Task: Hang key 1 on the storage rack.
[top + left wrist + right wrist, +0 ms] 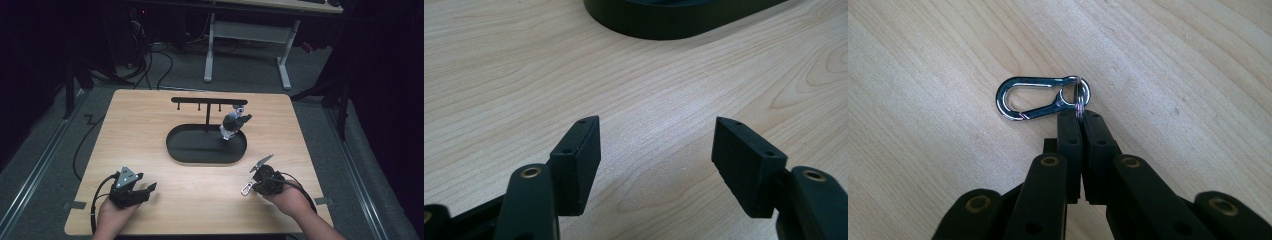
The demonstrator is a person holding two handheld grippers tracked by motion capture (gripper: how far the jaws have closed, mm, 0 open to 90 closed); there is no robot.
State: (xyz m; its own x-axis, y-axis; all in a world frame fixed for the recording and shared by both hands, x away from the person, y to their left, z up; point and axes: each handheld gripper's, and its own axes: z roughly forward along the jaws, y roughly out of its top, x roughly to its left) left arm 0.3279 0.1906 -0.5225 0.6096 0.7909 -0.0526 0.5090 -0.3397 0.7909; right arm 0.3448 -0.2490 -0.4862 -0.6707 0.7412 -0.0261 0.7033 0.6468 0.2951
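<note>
Pinched tight in the right gripper (pixel 1079 116): the ring of a shiny clip (pixel 1040 97), low over the table (pixel 150 120). Spread wide and empty, the left gripper (pixel 656 155). Not yet hung on the black rack (pixel 207 101). One toy (pixel 232 125) up there already.

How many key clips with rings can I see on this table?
2. One carabiner clip lies on the bare wood, its ring pinched by the right gripper. Another keychain hangs from the black rack above the tray.
</note>
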